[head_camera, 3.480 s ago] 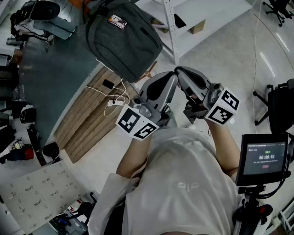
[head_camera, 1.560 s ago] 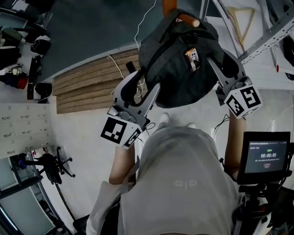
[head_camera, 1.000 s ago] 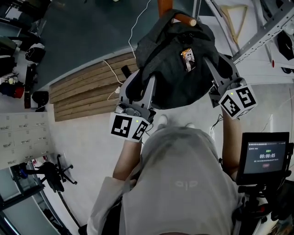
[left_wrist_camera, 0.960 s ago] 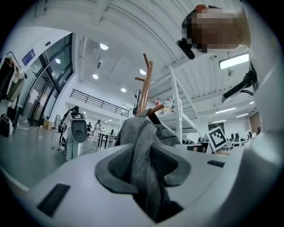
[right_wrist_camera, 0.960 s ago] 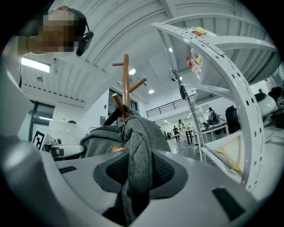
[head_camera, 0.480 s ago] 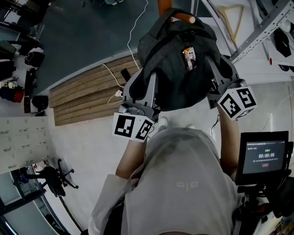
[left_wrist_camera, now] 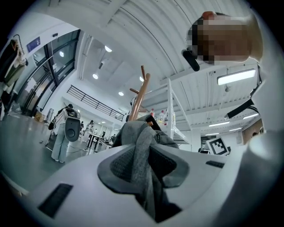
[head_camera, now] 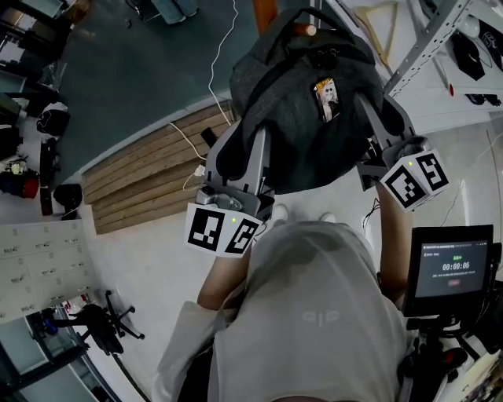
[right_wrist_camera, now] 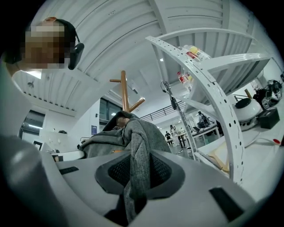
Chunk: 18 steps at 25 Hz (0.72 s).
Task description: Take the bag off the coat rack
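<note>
A dark grey backpack [head_camera: 302,102] hangs from a peg [head_camera: 302,30] of the wooden coat rack [head_camera: 265,12], with a small picture tag on its back. My left gripper [head_camera: 255,141] is on the bag's left side and my right gripper [head_camera: 371,114] on its right side. In the left gripper view a fold of the grey bag fabric [left_wrist_camera: 143,153] is pinched between the pads of the left gripper [left_wrist_camera: 146,166], below the rack [left_wrist_camera: 140,95]. In the right gripper view the right gripper [right_wrist_camera: 138,173] likewise pinches a fold of the bag [right_wrist_camera: 138,146], with the rack [right_wrist_camera: 124,95] behind.
White metal shelving [head_camera: 440,31] stands close on the right of the rack. Wooden planks [head_camera: 149,180] with a white cable lie on the floor at the left. A timer screen on a stand [head_camera: 446,271] is at my right side. People stand far off [left_wrist_camera: 62,133].
Both grippers rose from chest height to the bag's two sides and their jaws closed onto its fabric. In the last half second the view shifted slightly; the grips hold.
</note>
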Each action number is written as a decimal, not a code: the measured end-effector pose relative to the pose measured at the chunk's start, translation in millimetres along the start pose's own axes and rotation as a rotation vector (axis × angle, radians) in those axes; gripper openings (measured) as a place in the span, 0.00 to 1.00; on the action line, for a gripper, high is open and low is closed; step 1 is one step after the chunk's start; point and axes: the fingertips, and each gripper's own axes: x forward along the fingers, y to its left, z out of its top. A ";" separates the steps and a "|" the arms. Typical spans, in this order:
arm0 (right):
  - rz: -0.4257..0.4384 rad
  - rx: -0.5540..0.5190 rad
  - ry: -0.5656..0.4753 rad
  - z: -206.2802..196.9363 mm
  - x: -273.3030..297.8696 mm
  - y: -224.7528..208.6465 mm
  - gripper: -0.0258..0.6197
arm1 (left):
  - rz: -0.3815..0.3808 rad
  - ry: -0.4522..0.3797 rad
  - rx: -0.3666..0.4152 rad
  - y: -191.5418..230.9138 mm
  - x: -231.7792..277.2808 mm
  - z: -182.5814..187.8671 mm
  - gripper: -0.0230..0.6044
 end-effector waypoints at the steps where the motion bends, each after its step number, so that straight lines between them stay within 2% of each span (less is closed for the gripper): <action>1: -0.005 0.008 -0.004 1.2 -2.5 -4.0 0.16 | -0.011 0.004 -0.001 -3.2 3.7 -0.1 0.18; 5: -0.034 0.040 -0.022 4.7 -15.3 -17.7 0.16 | -0.065 0.024 -0.003 -15.9 16.7 -2.1 0.18; 8: -0.073 0.047 -0.040 8.4 -26.3 -4.6 0.16 | -0.124 0.035 -0.010 -19.0 8.3 6.4 0.18; 11: -0.137 0.039 -0.059 13.1 -43.3 2.0 0.16 | -0.203 0.050 -0.033 -26.5 5.8 9.5 0.18; 15: -0.225 0.031 -0.078 17.5 -62.6 -18.7 0.16 | -0.301 0.078 -0.066 -40.0 29.3 -1.9 0.18; 18: -0.332 0.032 -0.092 16.3 -86.5 -34.0 0.16 | -0.398 0.116 -0.097 -54.3 48.2 -16.4 0.18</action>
